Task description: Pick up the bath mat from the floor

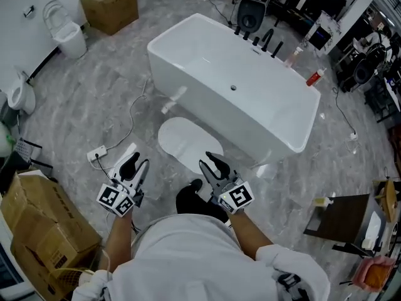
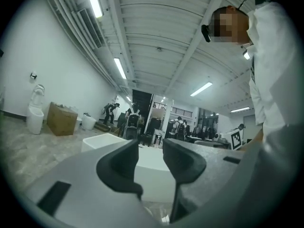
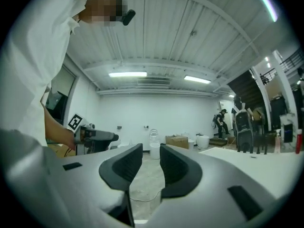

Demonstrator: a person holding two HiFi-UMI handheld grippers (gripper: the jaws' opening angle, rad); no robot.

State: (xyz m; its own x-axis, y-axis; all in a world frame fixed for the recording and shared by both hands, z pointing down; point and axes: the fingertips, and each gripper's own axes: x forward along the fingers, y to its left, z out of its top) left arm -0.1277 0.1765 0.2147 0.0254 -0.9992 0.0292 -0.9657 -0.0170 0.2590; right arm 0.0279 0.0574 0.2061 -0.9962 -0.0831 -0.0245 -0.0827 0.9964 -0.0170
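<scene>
The white oval bath mat (image 1: 185, 140) lies flat on the grey marbled floor, close against the near side of the white bathtub (image 1: 207, 99). My left gripper (image 1: 135, 168) hangs over bare floor to the left of the mat, apart from it. My right gripper (image 1: 213, 167) is held over the mat's near right edge. Each stands open by a narrow gap with nothing between the fingers. In the left gripper view the left gripper (image 2: 151, 163) points level at the bathtub (image 2: 95, 141). The right gripper (image 3: 151, 167) looks across the floor; the mat is hidden in both gripper views.
A power strip (image 1: 97, 154) and its cable lie on the floor left of the mat. Cardboard boxes (image 1: 37, 221) stand at my near left, another box (image 1: 111, 6) and a toilet (image 1: 66, 33) at the far left. Bottles (image 1: 315, 76) stand on the tub's far rim. A dark stool (image 1: 341, 221) stands at the right.
</scene>
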